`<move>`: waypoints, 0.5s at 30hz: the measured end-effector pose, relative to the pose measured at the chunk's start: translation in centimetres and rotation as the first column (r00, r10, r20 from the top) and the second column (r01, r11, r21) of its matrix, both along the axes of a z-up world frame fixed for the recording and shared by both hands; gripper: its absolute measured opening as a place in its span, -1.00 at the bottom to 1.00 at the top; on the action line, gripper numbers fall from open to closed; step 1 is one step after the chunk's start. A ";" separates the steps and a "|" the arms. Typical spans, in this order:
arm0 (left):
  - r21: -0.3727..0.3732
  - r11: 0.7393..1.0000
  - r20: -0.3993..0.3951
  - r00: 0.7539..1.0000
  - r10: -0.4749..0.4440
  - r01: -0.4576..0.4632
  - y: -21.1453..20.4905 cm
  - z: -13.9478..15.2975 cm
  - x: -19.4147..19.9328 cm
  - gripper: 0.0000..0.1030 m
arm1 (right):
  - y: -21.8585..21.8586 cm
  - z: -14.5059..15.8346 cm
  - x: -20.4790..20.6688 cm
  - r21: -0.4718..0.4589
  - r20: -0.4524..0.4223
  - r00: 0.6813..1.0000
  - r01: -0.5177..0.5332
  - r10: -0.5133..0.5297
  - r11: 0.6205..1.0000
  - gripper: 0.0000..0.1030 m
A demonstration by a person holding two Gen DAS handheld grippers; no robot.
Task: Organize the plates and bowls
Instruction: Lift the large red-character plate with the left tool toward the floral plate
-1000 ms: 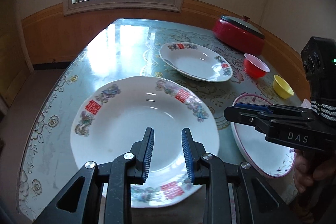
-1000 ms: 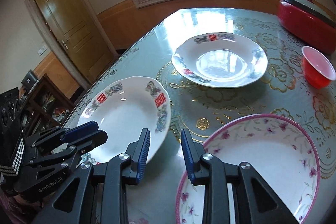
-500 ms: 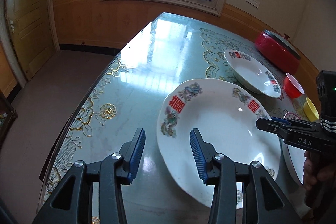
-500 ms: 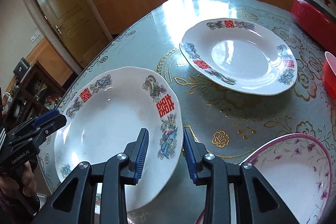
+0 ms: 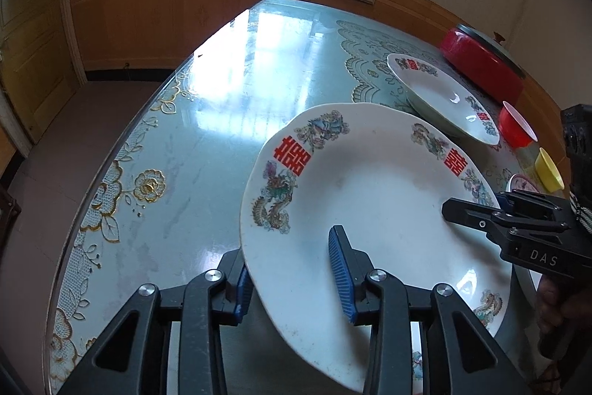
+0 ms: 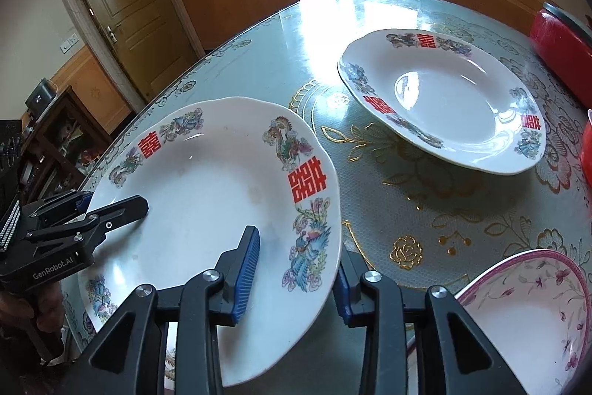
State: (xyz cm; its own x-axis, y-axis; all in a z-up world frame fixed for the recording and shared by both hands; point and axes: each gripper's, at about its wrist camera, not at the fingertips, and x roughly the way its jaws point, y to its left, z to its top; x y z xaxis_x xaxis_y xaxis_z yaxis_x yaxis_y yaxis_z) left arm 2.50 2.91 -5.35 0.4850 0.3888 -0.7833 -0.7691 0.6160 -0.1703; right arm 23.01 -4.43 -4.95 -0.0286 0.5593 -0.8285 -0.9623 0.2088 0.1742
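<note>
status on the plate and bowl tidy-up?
Done: nothing stacked. In hand: both grippers straddle opposite rims of the near plate; the left gripper is closing, the right gripper not yet clamped. Left: second plate, floral bowl, red bowl and yellow bowl.

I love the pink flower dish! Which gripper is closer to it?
Right. The right gripper straddles the rim of the big plate, just beside the pink flower dish. The left gripper, jaws closing around that plate's opposite rim, is farther away.
</note>
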 end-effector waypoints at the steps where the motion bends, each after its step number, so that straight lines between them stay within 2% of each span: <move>1: 0.007 1.000 -0.003 1.000 0.000 0.000 0.0 0.0 0.1 -0.26 | 0.0 0.0 -0.1 0.001 0.004 1.000 -0.001 0.001 1.000 -0.31; 15: 0.023 1.000 0.005 1.000 -0.017 0.017 -0.4 0.0 -0.3 -0.29 | -1.5 0.1 0.4 0.030 -0.060 0.998 0.026 -0.025 0.999 -0.41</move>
State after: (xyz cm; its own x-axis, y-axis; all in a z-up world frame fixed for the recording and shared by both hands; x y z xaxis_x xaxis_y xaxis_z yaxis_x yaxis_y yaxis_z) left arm 2.20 2.47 -5.34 0.4953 0.3988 -0.7718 -0.7579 0.6325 -0.1595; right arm 23.41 -5.98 -4.82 -0.0630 0.5857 -0.8080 -0.9445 0.2267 0.2379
